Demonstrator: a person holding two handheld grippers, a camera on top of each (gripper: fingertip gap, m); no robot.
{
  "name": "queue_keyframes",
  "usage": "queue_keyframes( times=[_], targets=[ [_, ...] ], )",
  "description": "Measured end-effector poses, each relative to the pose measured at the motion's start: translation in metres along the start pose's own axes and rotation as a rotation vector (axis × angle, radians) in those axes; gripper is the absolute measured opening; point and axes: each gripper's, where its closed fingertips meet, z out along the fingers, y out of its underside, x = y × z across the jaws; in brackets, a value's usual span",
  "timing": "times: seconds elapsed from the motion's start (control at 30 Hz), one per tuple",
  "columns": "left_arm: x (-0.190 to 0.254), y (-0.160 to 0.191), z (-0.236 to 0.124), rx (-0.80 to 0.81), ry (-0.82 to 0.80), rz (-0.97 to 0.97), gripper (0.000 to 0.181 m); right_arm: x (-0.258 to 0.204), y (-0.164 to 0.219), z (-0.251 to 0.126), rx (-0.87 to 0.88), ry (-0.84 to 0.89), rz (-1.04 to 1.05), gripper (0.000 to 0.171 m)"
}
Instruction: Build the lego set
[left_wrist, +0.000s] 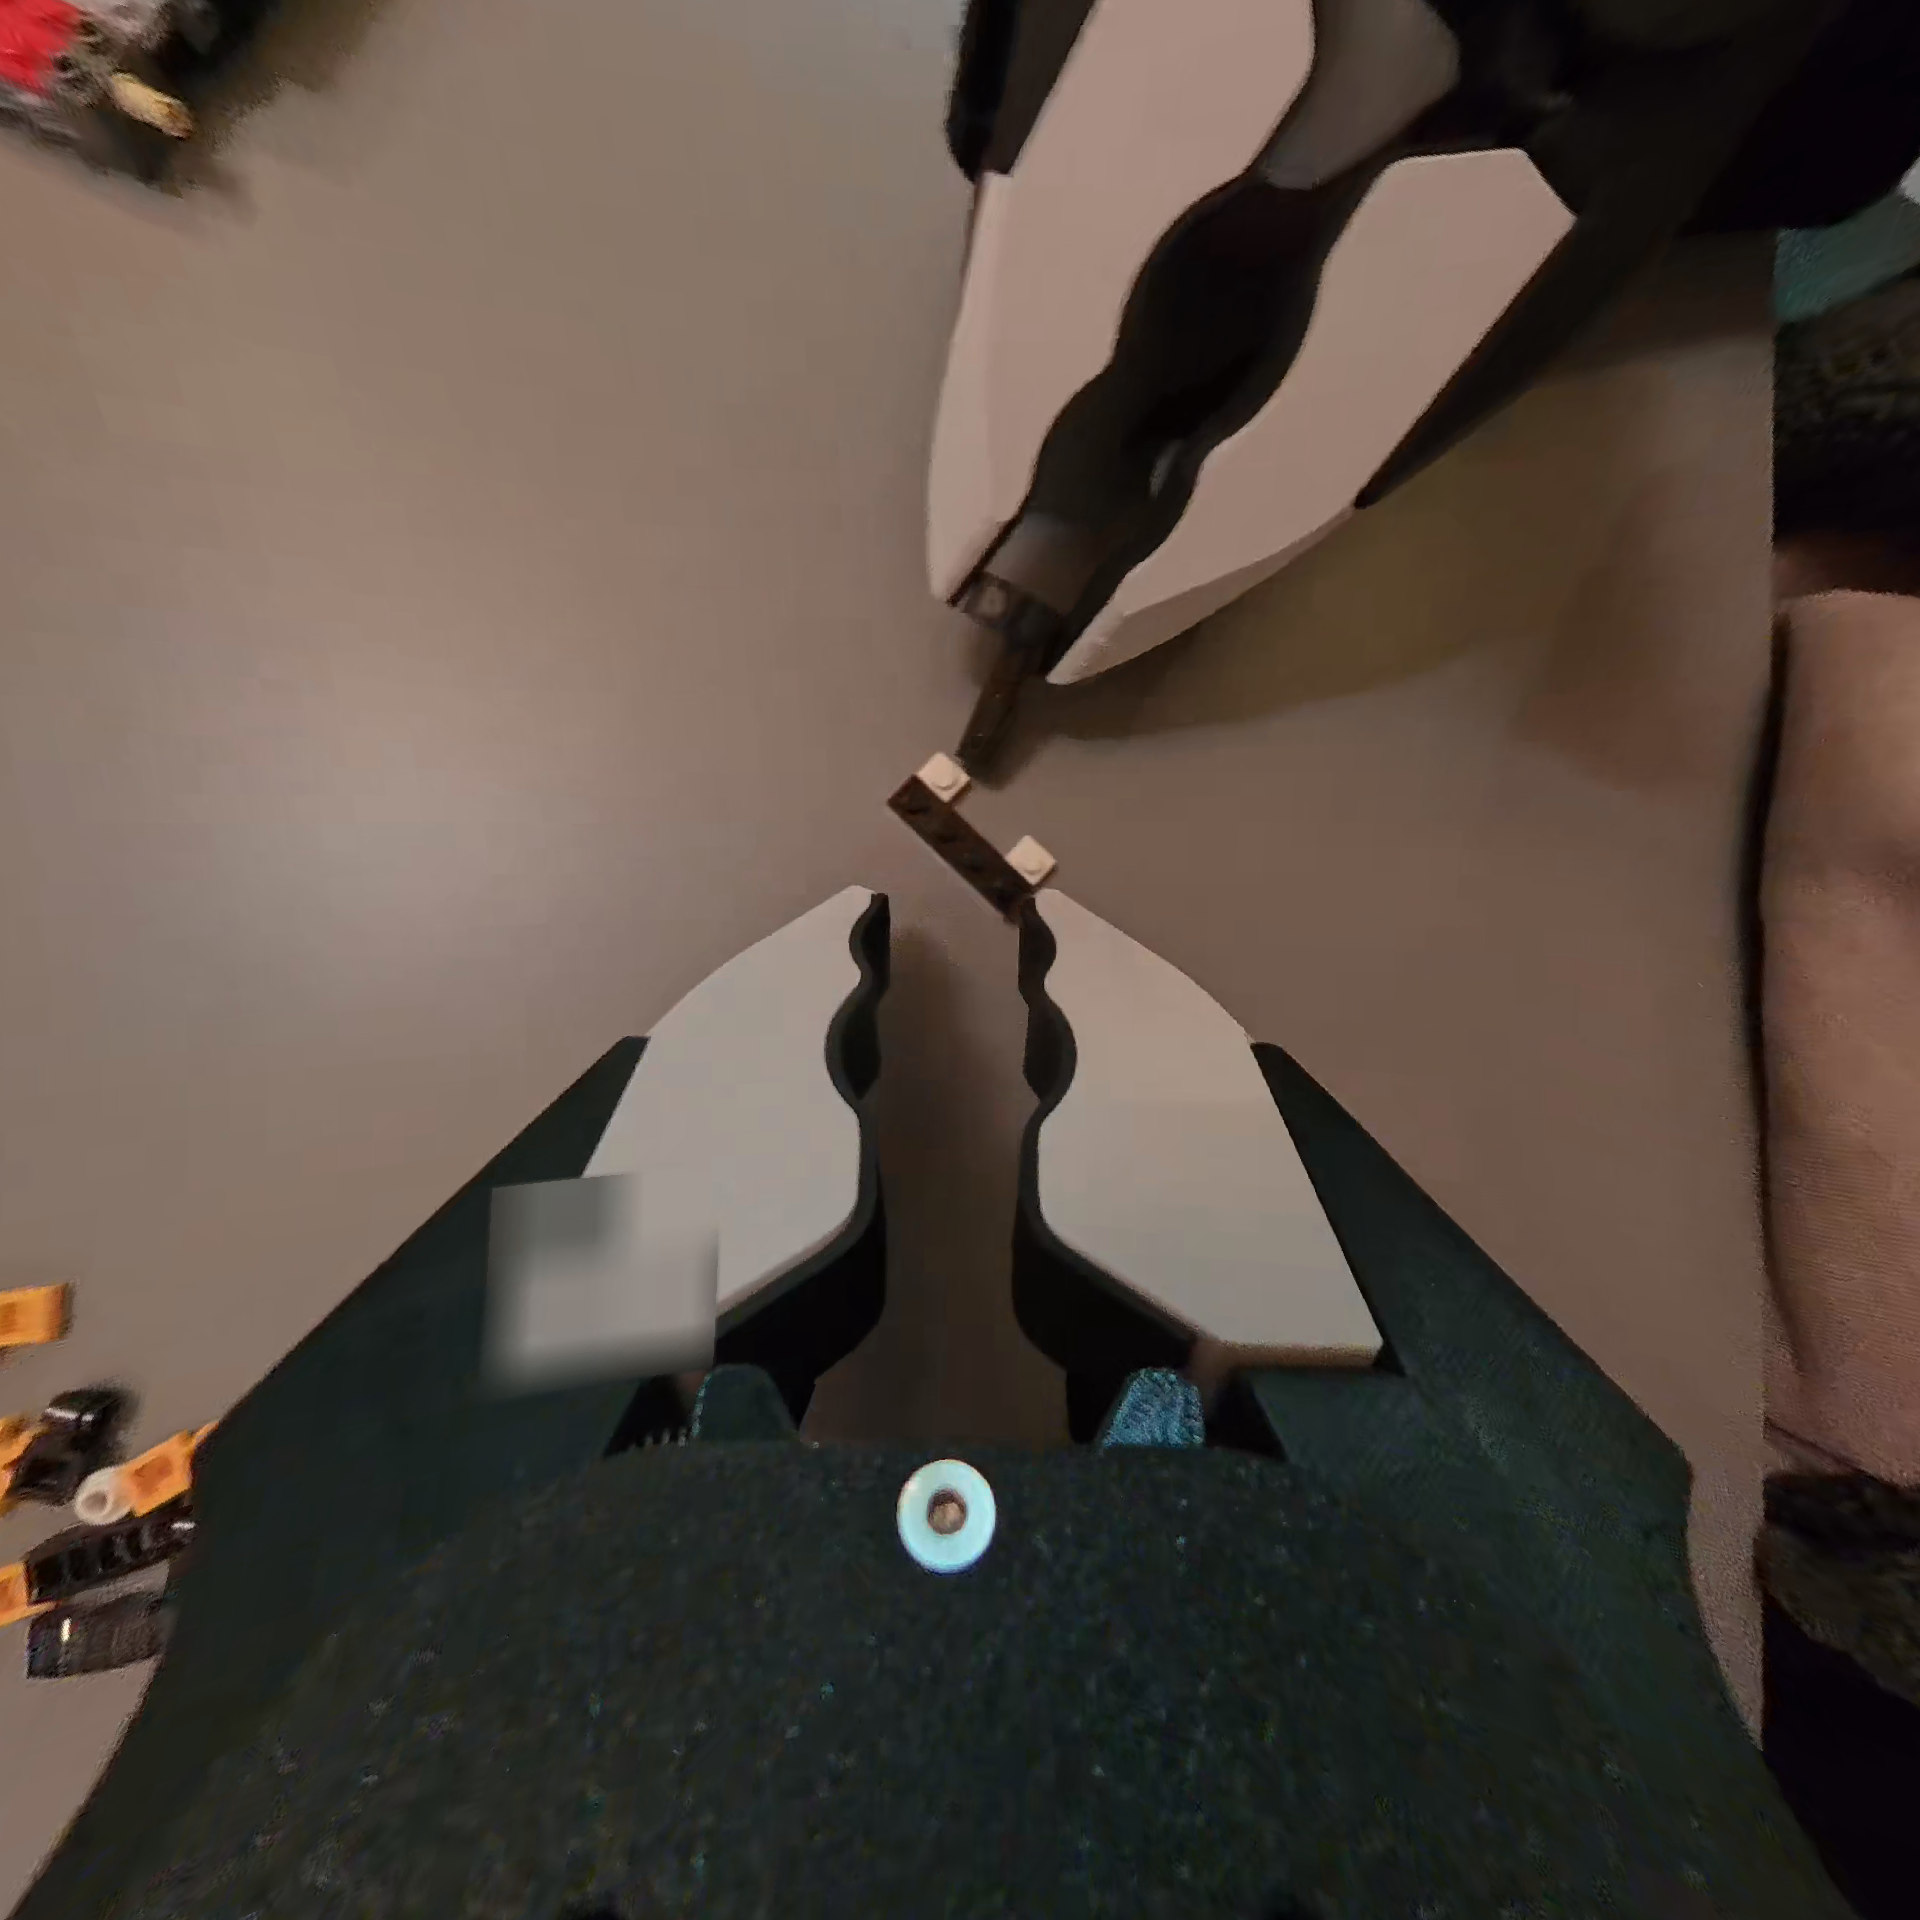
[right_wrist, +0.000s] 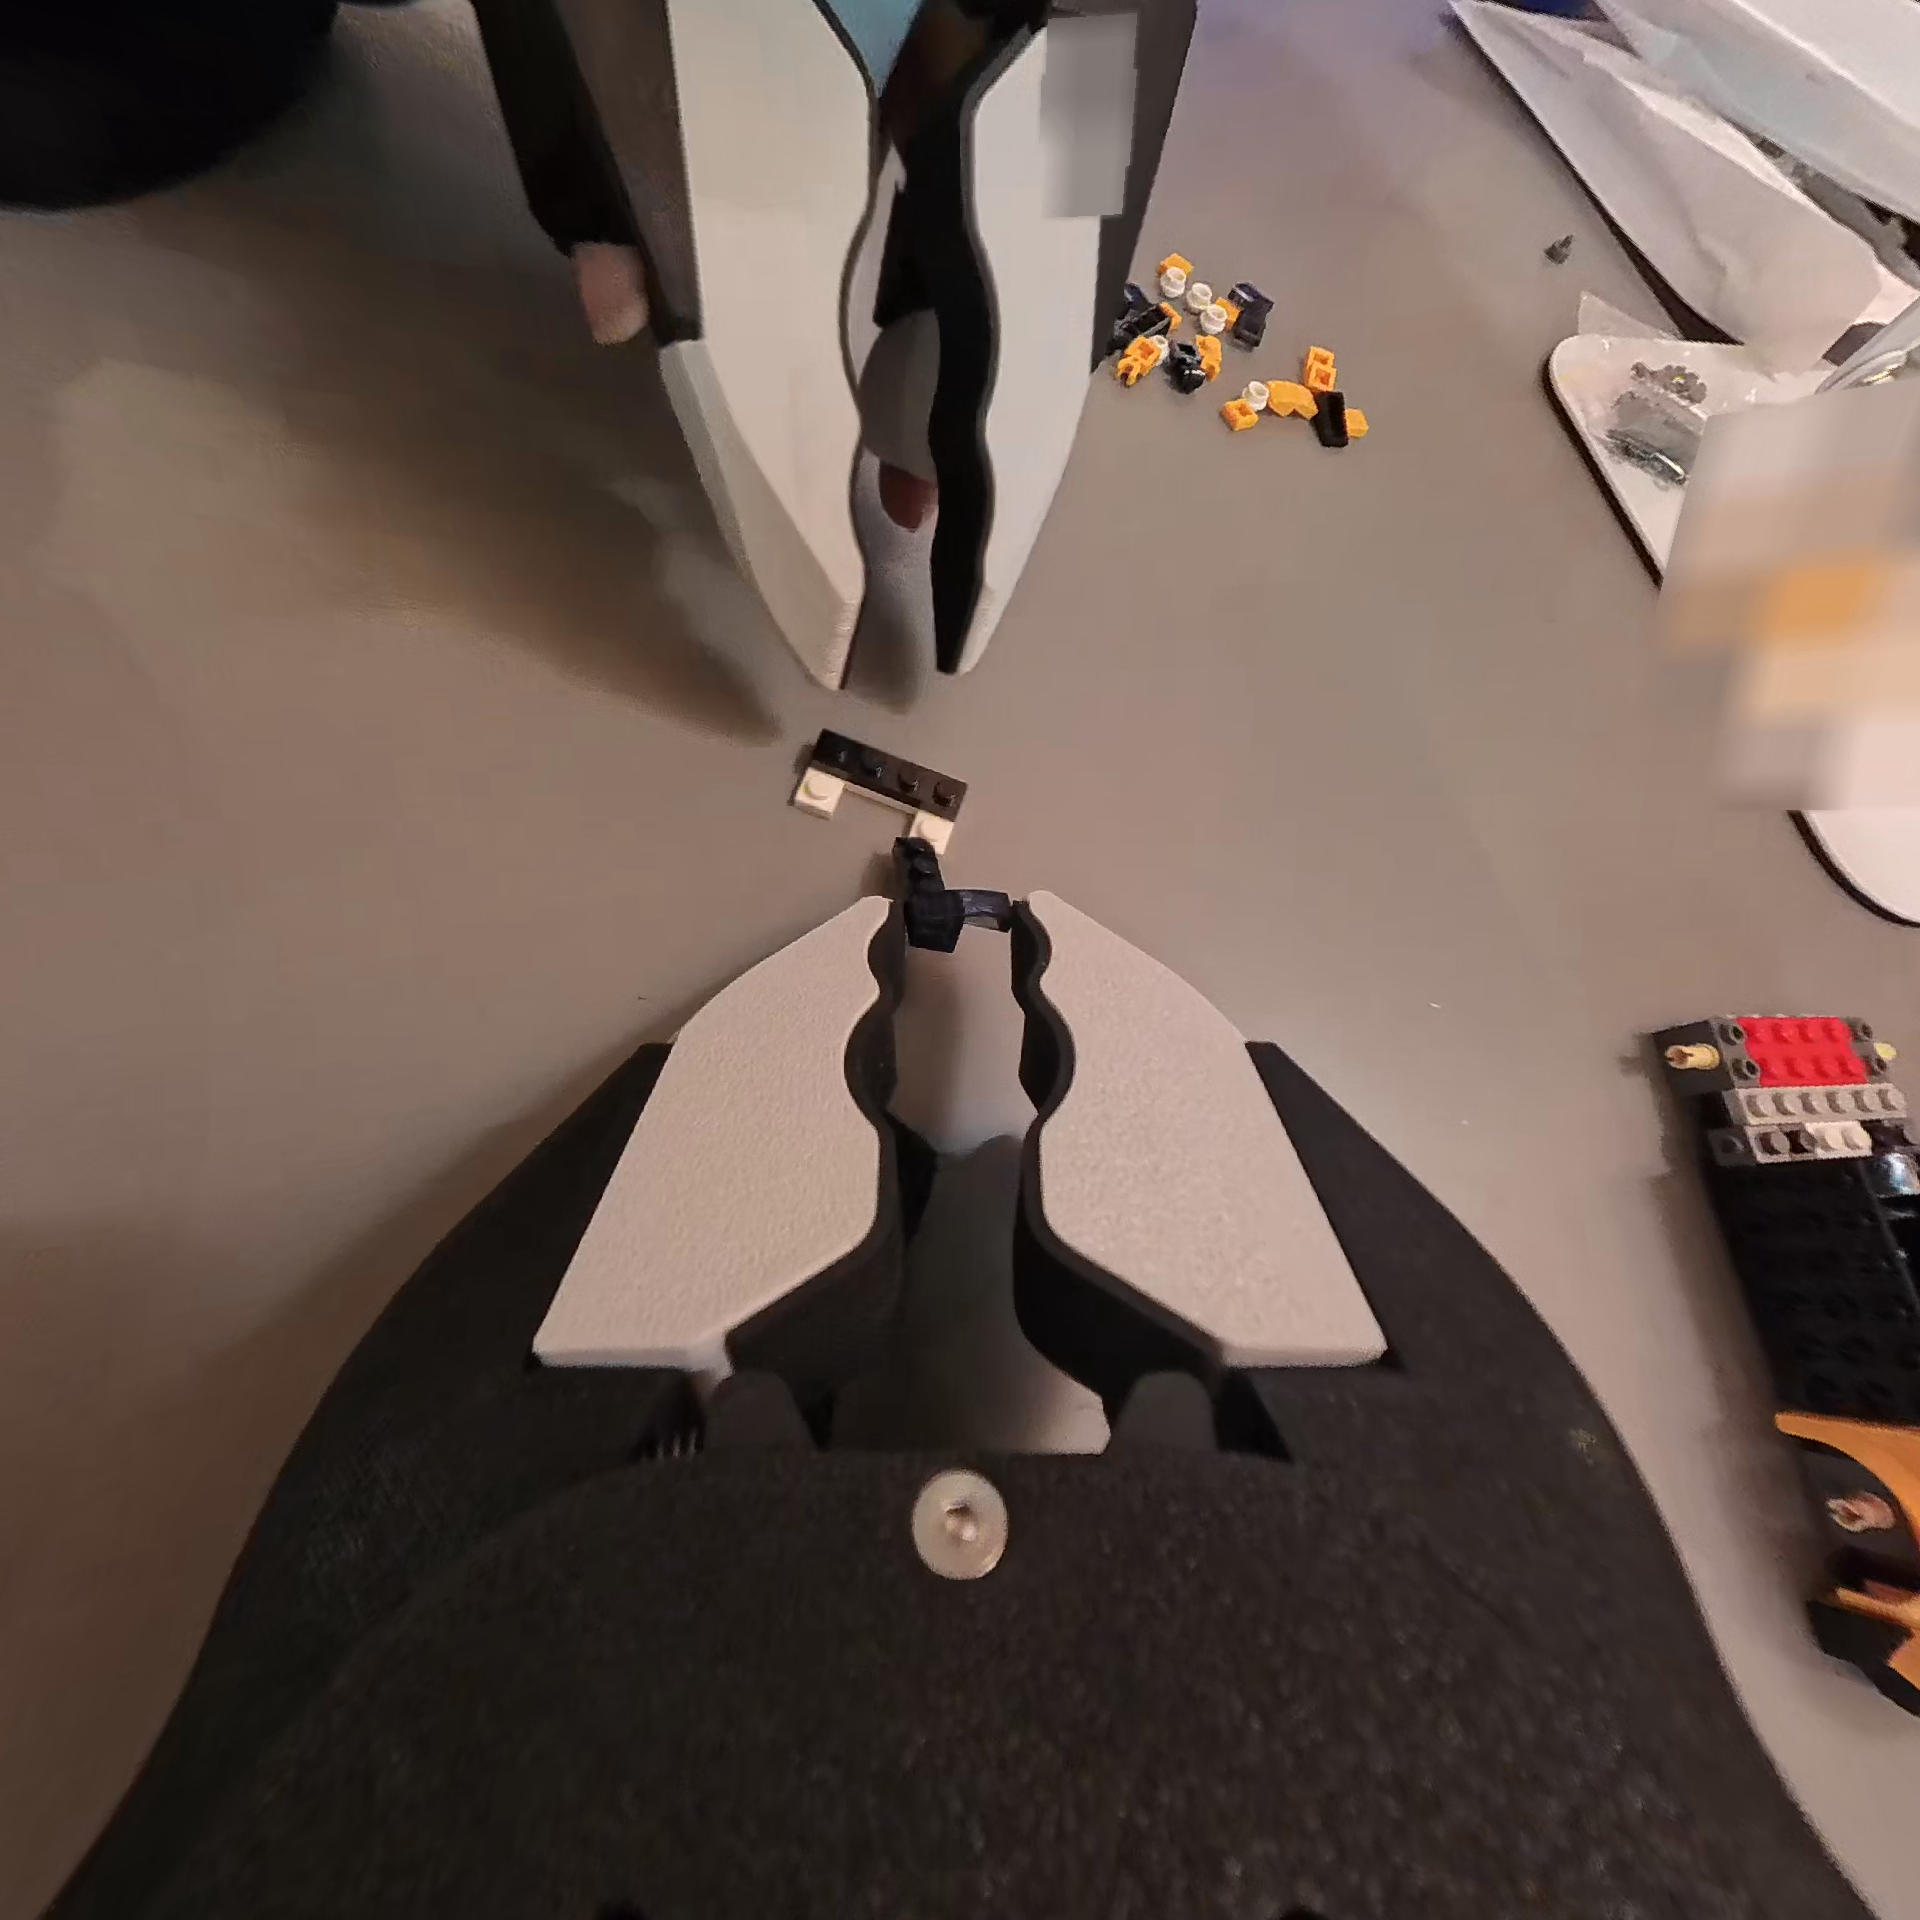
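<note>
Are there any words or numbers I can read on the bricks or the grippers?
None can be read.
The small black plate with white pieces: plain studs, no print.
The loose orange and black bricks: too small to tell.
The half-built model: no print shows.
Blurred patches on the left gripper were laid over afterwards.

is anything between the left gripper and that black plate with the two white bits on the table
Nothing visible. The left gripper is open with its tips right at the near end of the black plate, bare table between. The right gripper, holding a small black piece, sits at the plate's far end.
</note>
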Motion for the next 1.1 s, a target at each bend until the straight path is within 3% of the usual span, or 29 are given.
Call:
queue_keyframes(
  times=[0.47,0.7,1.1],
  targets=[
    [0.003,-0.022,0.003,0.201,0.052,-0.005,0.028,0.001,-0.017,-0.01,0.136,-0.044,0.06,0.019],
    [0.01,-0.024,0.008,0.224,0.078,0.026,0.031,0.001,-0.026,-0.015,0.21,-0.066,0.089,0.019],
    [0.012,-0.039,0.004,0.338,0.166,-0.109,0.027,0.008,-0.034,-0.023,0.28,-0.056,0.141,0.019]
  ],
)
